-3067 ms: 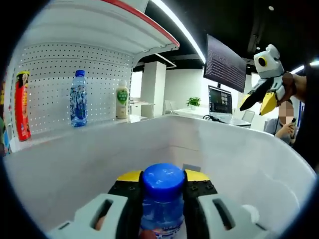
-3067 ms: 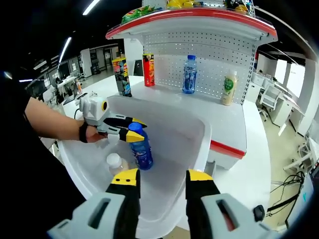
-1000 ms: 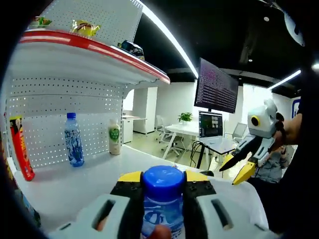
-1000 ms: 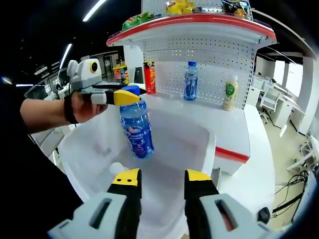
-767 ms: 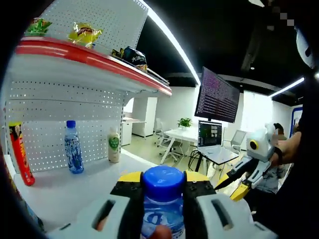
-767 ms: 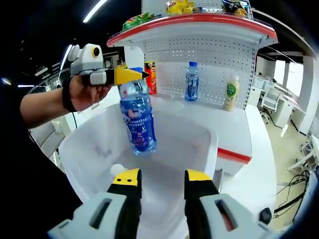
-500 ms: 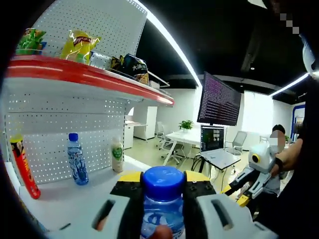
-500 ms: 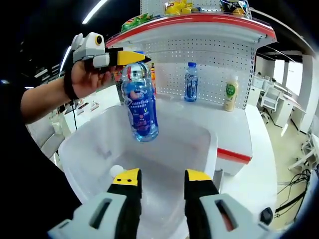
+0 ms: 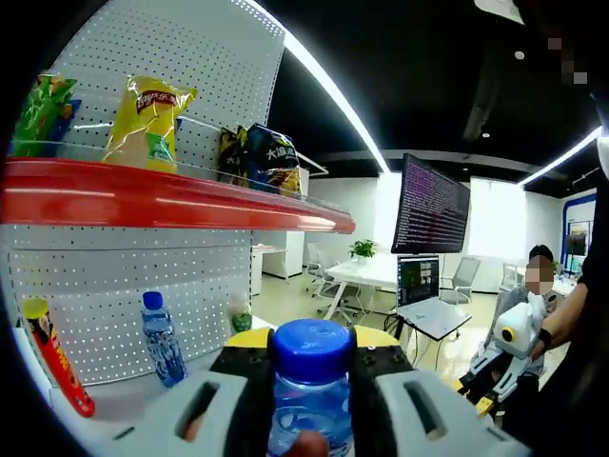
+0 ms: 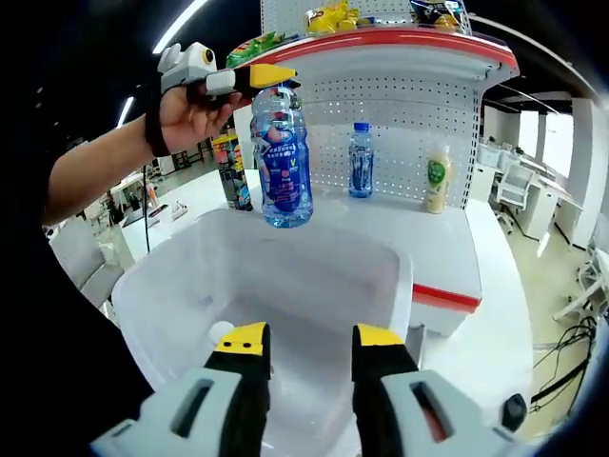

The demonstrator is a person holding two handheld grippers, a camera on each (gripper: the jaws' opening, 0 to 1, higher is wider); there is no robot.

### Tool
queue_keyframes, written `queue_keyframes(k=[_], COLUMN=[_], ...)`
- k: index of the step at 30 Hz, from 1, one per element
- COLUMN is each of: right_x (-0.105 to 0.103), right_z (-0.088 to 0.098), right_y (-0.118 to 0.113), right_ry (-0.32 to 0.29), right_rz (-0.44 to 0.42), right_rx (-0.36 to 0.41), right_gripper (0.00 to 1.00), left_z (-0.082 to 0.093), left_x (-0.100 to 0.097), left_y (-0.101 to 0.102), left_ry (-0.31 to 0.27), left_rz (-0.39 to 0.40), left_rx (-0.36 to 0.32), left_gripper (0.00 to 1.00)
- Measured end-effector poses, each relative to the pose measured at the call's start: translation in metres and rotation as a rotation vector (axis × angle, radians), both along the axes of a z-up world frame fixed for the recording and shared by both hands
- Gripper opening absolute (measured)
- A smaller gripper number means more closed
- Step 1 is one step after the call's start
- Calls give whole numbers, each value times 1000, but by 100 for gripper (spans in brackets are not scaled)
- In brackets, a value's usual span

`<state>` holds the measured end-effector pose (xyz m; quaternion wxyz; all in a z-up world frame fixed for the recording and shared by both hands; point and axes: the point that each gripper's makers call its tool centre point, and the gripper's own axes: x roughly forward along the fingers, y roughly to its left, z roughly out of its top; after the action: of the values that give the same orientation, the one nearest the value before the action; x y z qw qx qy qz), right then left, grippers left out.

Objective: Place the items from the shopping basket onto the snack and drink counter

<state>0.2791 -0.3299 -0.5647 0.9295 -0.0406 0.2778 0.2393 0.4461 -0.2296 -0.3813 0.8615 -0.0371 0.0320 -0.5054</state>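
Step in hand: carrying bottle [image 10: 283, 162] from basket [image 10: 381, 262] to counter [image 10: 433, 233]. Left gripper [image 10: 269, 78] clamped on bottle neck, held high over basket. Right gripper [image 10: 306, 345] spread, idle over basket. Next, probably: across to counter, down upright beside standing bottle [image 10: 360, 160], then release.

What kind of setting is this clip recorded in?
Probably a mock shop display inside an office: a pegboard shelf unit with snack bags on top, plus desks and a wall monitor behind.
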Motion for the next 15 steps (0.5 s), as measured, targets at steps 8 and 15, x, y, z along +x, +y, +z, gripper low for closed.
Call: queue_keyframes(k=[8, 15], right_x=[-2, -5], right_z=[-3, -3], right_y=[-5, -11], right_ry=[9, 14], right_rz=[-15, -32], right_rx=[4, 5], right_gripper=[32, 32], left_z=[-2, -21], left_x=[36, 56], left_y=[-1, -5], left_ry=[1, 0], left_rz=[52, 69], left_rx=[-7, 37], left_gripper=[28, 28])
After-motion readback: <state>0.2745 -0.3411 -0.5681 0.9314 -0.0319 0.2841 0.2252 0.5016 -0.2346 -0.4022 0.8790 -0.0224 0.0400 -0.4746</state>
